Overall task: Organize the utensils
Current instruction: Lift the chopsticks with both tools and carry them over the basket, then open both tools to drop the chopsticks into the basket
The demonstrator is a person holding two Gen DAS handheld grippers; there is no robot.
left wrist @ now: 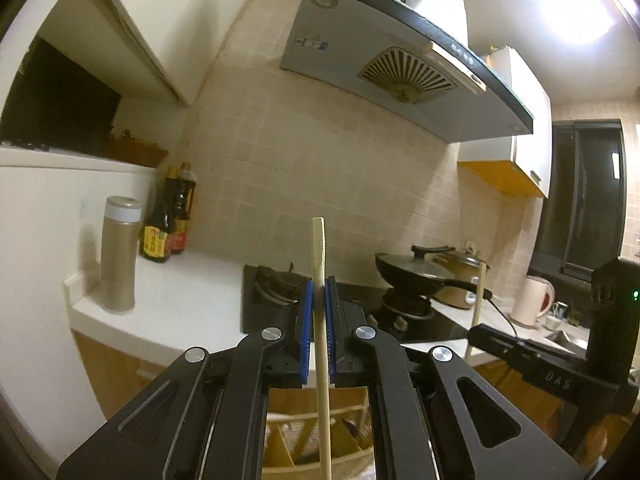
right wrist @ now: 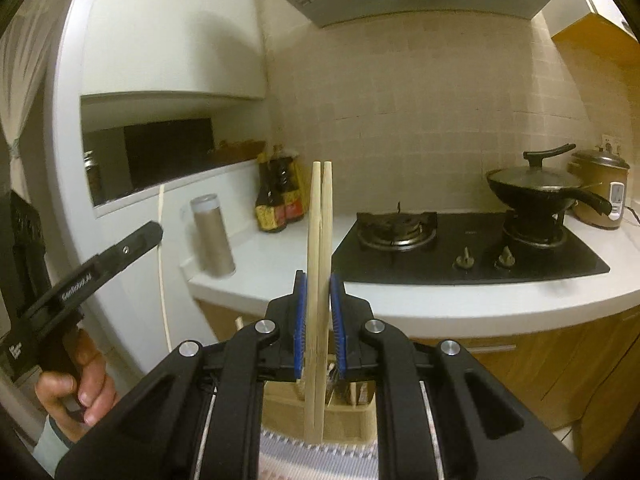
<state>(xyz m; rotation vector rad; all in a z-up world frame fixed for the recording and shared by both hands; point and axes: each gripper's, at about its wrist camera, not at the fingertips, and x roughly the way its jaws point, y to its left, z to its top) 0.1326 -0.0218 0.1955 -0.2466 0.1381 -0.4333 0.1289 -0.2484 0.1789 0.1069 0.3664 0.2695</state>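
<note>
**Both grippers holding chopsticks upright in front of the stove**

Left wrist view: left gripper (left wrist: 319, 298) has its jaws closed tight on a single chopstick (left wrist: 320, 280), which stands upright and rises above the blue pads (left wrist: 306, 312). Stove (left wrist: 280, 296) sits behind it; flask (left wrist: 119, 254) and sauce bottles (left wrist: 170, 220) left of the stove, black pan (left wrist: 416, 272) on its right burner. Wooden rack (left wrist: 304, 440) below, partly hidden.

Right wrist view: right gripper (right wrist: 319, 294) has its jaws narrow, pinching a pair of chopsticks (right wrist: 320, 240) upright, left of the stove (right wrist: 460, 248). A hand (right wrist: 76, 384) far left of the stove grips the other gripper's handle. Wooden holder (right wrist: 320, 412) sits beneath the jaws.
</note>
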